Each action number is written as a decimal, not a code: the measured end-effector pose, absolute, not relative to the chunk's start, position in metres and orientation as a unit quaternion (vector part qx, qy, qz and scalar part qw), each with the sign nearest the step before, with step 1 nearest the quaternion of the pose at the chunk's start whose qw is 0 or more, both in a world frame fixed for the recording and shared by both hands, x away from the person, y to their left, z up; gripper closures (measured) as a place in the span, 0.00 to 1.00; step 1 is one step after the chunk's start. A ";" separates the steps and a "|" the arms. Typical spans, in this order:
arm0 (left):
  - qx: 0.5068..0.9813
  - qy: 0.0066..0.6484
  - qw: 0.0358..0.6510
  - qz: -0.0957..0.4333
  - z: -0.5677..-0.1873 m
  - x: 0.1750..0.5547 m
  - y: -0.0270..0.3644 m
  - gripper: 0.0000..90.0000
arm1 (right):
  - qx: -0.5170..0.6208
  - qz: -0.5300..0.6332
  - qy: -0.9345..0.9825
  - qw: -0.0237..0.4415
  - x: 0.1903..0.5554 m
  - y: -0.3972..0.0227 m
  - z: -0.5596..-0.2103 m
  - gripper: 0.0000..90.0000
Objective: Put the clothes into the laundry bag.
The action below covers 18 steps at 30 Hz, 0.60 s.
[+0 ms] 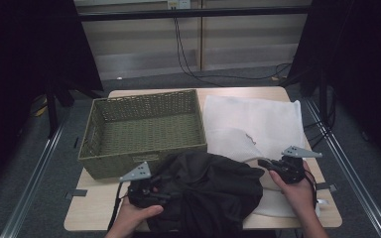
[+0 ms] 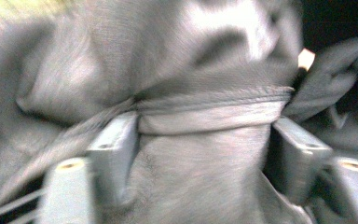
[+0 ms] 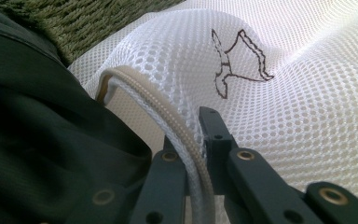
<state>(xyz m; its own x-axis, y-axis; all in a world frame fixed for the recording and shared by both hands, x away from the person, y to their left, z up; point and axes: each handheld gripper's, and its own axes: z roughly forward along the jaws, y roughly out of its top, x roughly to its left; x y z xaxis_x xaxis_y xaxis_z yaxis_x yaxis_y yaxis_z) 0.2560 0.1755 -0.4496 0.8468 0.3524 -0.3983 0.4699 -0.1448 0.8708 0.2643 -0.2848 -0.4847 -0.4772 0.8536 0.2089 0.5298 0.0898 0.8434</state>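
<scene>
the left tongs point(image 1: 151, 191) sit at the near left of the worktop point(image 1: 87, 215), pushed into the dark garment point(image 1: 213, 191). in the left gripper view their jaws stand apart with a bunched fold and hem of that garment point(image 2: 205, 116) between them; the picture is blurred, and whether the pads press on the cloth i cannot tell. the garment lies heaped between the two tongs, its far edge touching the basket.

the right tongs point(image 1: 270, 164) are clenched on the corded rim point(image 3: 186, 140) of the white mesh bag point(image 1: 258, 124), which runs up between the jaws in the right gripper view; the garment point(image 3: 42, 140) lies just to their left there. a thin dark drawing point(image 3: 235, 63) marks the mesh beyond the tips.

farther off, beyond the left tongs, stands the green woven basket point(image 1: 144, 161), with the mesh bag spread beside it, beyond the right tongs.
</scene>
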 end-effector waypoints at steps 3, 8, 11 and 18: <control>0.740 0.268 0.616 -0.035 -0.432 0.258 0.187 0.26 | 0.481 0.472 0.719 0.172 0.264 -0.284 -0.484 0.97; 0.749 0.272 0.603 -0.032 -0.414 0.269 0.177 0.29 | 0.475 0.468 0.725 0.176 0.264 -0.279 -0.480 0.89; 0.773 0.277 0.571 -0.024 -0.417 0.276 0.154 0.29 | 0.465 0.467 0.729 0.188 0.264 -0.274 -0.475 0.83; 0.817 0.277 0.502 -0.062 -0.443 0.286 0.106 0.28 | 0.443 0.462 0.741 0.202 0.272 -0.265 -0.463 0.90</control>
